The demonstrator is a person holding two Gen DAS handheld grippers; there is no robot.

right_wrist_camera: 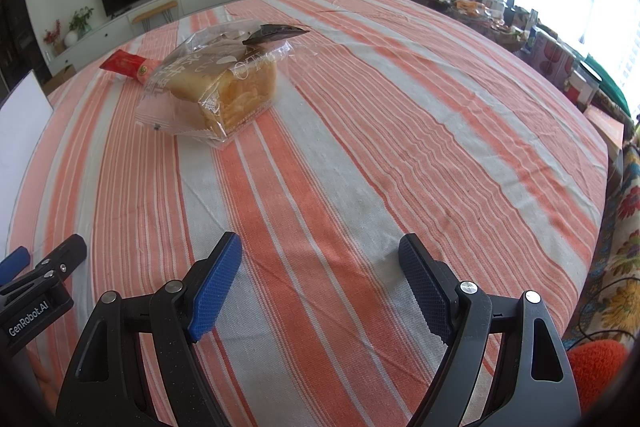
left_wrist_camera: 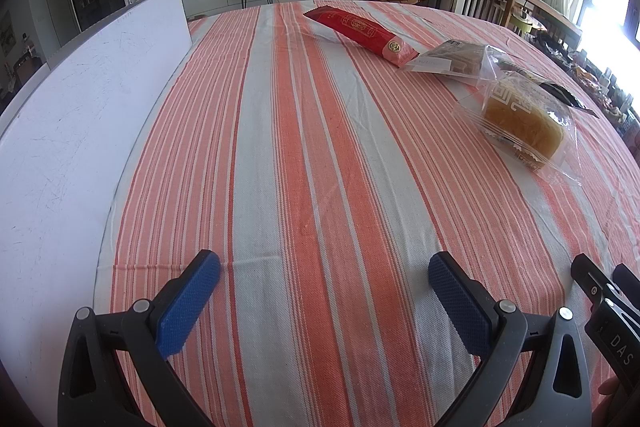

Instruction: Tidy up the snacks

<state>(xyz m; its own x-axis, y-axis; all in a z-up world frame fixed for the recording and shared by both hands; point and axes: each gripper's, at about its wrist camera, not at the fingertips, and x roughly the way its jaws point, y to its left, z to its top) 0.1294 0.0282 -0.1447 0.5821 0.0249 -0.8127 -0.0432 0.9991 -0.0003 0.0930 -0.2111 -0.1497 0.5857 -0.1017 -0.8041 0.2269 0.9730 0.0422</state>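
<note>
Three snack packs lie on the striped tablecloth. A long red packet (left_wrist_camera: 358, 34) lies farthest, its end also showing in the right wrist view (right_wrist_camera: 127, 65). Beside it rests a clear bag with dark contents (left_wrist_camera: 452, 58). Nearest is a clear bag of yellow bread (left_wrist_camera: 522, 119), seen large in the right wrist view (right_wrist_camera: 224, 87). My left gripper (left_wrist_camera: 324, 283) is open over bare cloth, well short of the packs. My right gripper (right_wrist_camera: 320, 267) is open too, with nothing between its fingers, the bread bag ahead to its left.
A white board (left_wrist_camera: 88, 99) lies along the table's left side. The table's right edge (right_wrist_camera: 600, 163) borders a cluttered sideboard and patterned fabric. The other gripper's frame shows at each view's side (left_wrist_camera: 608, 311) (right_wrist_camera: 36, 291). A TV, plants and an orange chair stand beyond.
</note>
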